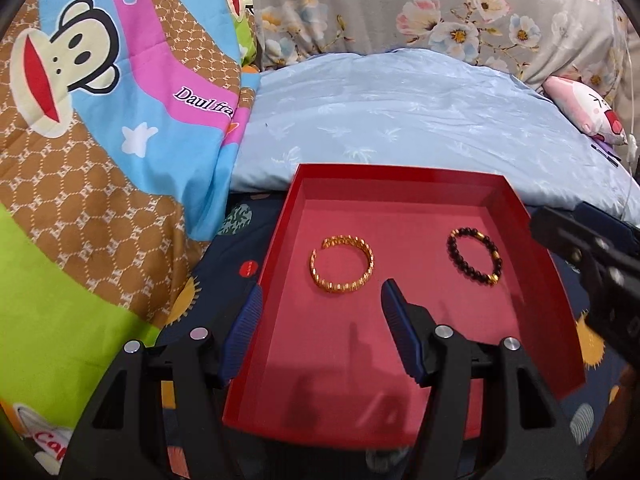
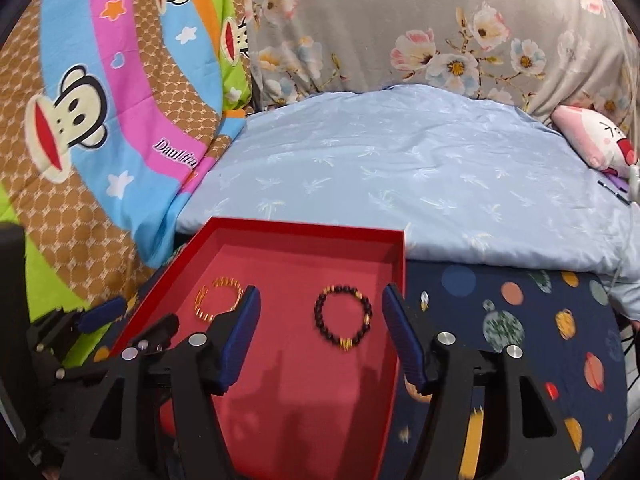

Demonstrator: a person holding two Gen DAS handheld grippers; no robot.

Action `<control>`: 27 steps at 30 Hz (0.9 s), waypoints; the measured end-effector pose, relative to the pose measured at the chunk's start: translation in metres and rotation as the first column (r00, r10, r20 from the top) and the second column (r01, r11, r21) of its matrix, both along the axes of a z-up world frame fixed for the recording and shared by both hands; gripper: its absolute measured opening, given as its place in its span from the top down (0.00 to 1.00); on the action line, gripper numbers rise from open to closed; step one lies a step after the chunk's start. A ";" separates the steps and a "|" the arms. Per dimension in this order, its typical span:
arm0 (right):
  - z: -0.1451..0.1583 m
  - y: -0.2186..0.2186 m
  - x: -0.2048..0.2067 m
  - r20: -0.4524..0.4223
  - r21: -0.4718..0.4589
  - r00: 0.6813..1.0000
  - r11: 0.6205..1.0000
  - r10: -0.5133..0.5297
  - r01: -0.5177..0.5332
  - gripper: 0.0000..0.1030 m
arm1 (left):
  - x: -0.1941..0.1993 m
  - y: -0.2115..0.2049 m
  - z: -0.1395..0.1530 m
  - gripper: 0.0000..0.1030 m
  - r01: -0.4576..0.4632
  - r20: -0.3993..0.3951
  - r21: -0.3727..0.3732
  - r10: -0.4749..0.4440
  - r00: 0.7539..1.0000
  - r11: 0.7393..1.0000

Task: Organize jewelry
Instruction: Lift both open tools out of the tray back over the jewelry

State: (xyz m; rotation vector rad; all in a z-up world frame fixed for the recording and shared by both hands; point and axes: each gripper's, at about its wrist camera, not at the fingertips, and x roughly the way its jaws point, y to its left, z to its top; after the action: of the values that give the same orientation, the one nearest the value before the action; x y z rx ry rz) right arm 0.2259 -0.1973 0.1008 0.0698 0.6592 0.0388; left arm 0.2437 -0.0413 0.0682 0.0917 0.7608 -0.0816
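Note:
A red tray (image 1: 532,256) lies on a dark planet-print sheet. In it a gold bangle (image 1: 342,263) lies left and a dark beaded bracelet (image 1: 475,256) with gold beads lies right. My left gripper (image 1: 320,300) is open and empty, above the tray's near left part, just short of the bangle. My right gripper (image 2: 320,304) is open and empty, with the beaded bracelet (image 2: 343,322) between and just beyond its fingertips. The bangle (image 2: 218,298) shows at its left, and the tray rim (image 2: 400,280) at its right. The right gripper's body shows at the left wrist view's right edge (image 1: 592,256).
A cartoon monkey quilt (image 1: 100,140) is piled at the left. A pale blue duvet (image 1: 400,120) lies behind the tray, with a grey floral cover (image 1: 440,8) beyond. A pink plush toy (image 1: 588,108) sits at far right. The planet-print sheet (image 2: 520,340) extends right of the tray.

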 end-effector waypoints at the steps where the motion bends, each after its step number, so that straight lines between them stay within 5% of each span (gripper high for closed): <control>1: 0.002 0.002 -0.015 0.001 -0.004 1.000 1.000 0.002 -0.002 0.38 | -0.009 0.001 0.003 0.32 0.002 0.000 -0.001 -0.002 1.000 1.000; 8: 0.000 0.004 -0.114 -0.038 0.024 0.999 1.000 0.010 -0.009 0.34 | -0.074 0.017 0.018 0.22 0.001 0.041 0.006 -0.002 0.999 1.000; 15: -0.031 0.008 -0.194 -0.136 0.043 0.991 0.999 0.000 0.006 0.34 | -0.128 0.038 0.004 0.22 -0.009 -0.030 -0.029 0.008 1.000 1.000; 27: -0.071 -0.004 -0.234 -0.219 0.087 0.975 0.994 -0.046 0.067 0.34 | -0.185 0.039 -0.037 0.22 -0.004 -0.121 -0.053 -0.002 0.993 0.999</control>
State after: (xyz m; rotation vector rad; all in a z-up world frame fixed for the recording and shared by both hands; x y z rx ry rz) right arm -0.0082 -0.2009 0.0296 0.1852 0.8738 0.0069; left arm 0.0582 -0.0025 0.0311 0.0358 0.8791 -0.1070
